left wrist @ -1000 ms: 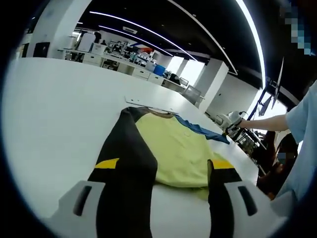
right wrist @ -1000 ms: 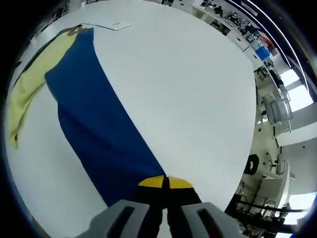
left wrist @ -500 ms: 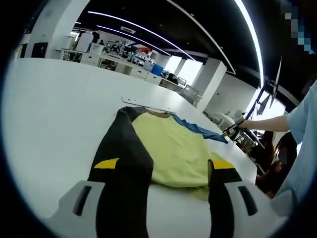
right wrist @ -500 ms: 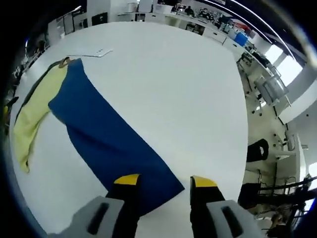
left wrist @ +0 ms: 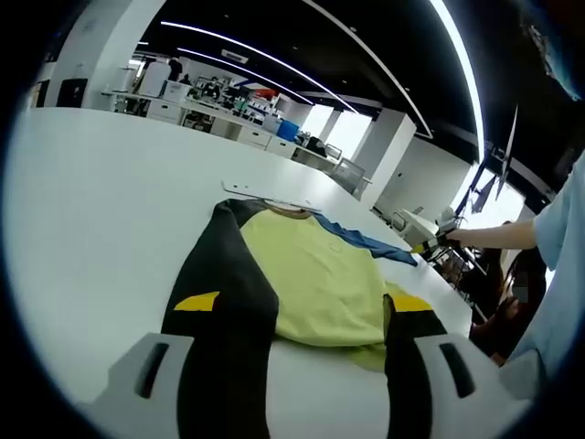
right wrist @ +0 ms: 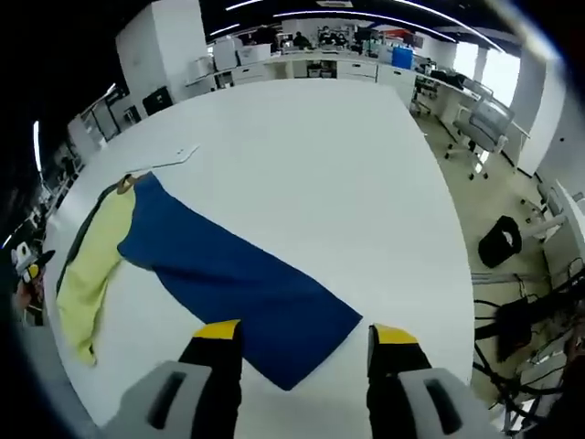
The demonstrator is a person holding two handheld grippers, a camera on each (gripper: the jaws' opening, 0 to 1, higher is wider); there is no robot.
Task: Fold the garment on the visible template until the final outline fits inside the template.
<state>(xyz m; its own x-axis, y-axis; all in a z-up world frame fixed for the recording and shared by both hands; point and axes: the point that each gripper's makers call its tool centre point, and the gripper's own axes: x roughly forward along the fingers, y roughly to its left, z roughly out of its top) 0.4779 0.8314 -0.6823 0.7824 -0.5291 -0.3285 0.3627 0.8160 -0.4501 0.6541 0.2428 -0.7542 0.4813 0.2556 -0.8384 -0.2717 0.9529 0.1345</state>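
The garment lies flat on the white table [left wrist: 101, 192]. It has a yellow body [left wrist: 315, 279], a black sleeve [left wrist: 224, 274] and a blue sleeve [right wrist: 238, 279]. My left gripper [left wrist: 303, 304] is open at the hem, and the black sleeve runs down past its left jaw. My right gripper [right wrist: 306, 334] is open just above the end of the blue sleeve, which is spread out straight and touched by neither jaw. In the left gripper view the right gripper [left wrist: 430, 240] shows far right in a person's hand. A thin white template sheet [right wrist: 169, 155] lies at the collar [left wrist: 294, 209].
The table's far edge curves past the blue sleeve, with office chairs [right wrist: 484, 119] and a black bin [right wrist: 503, 240] on the floor beyond. Desks with equipment [left wrist: 210, 96] line the back of the room. A person's sleeve [left wrist: 559, 238] is at the right.
My right gripper has opened, let go of the blue sleeve's end and drawn back and up. The sleeve now lies flat. The left gripper has barely moved.
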